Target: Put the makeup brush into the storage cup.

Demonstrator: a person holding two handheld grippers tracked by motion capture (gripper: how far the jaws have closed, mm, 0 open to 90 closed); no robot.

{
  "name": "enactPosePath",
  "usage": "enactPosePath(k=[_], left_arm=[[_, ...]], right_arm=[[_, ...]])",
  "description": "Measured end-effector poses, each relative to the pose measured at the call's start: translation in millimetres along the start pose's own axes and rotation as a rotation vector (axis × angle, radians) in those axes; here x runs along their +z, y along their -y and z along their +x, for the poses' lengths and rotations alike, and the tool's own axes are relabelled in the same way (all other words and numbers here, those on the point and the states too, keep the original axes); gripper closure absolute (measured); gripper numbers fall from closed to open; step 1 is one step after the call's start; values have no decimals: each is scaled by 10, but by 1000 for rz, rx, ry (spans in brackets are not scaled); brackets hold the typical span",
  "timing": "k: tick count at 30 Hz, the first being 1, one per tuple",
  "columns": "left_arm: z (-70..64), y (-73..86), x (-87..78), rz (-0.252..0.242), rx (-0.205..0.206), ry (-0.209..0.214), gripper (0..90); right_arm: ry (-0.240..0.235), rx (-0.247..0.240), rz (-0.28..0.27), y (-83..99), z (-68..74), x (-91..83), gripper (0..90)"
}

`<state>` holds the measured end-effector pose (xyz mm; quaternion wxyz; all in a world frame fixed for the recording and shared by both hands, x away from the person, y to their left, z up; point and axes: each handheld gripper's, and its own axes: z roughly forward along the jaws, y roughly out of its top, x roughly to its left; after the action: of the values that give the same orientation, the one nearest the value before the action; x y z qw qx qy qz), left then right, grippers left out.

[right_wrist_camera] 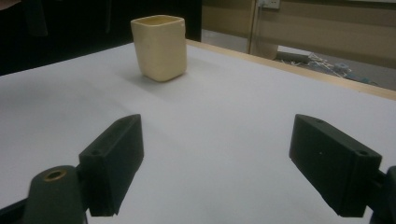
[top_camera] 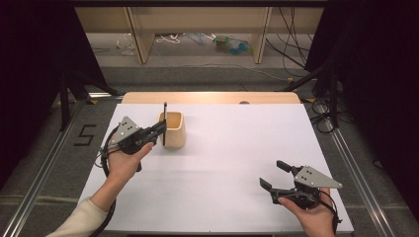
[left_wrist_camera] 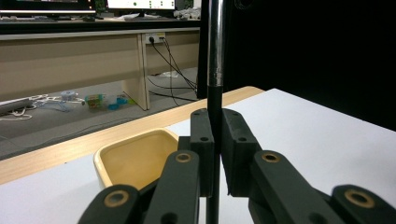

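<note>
- The left gripper (top_camera: 159, 129) had its jaws clamped on a thin black pen (top_camera: 164, 123), which stood upright just beside the near left wall of the cream cup (top_camera: 174, 131)
- In the left gripper view the pen (left_wrist_camera: 215, 70) rose between the closed jaws, its upper part metallic, with the cup's (left_wrist_camera: 133, 158) open mouth just behind
- The right gripper (top_camera: 277, 176) sat low over the white surface (top_camera: 222, 158), jaws wide apart and holding nothing, well apart from the cup (right_wrist_camera: 159, 46)

Left tool (top_camera: 159, 129) clamped, right tool (top_camera: 274, 176) agape.
</note>
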<state>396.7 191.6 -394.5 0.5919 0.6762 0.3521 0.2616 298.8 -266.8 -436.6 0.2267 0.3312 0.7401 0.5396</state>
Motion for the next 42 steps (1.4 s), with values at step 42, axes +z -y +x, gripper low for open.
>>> enactPosePath(k=[42], left_arm=[[53,-93,146,-30,-12,-13,837]], right_arm=[[-10,13,-2,7,1,3,190]])
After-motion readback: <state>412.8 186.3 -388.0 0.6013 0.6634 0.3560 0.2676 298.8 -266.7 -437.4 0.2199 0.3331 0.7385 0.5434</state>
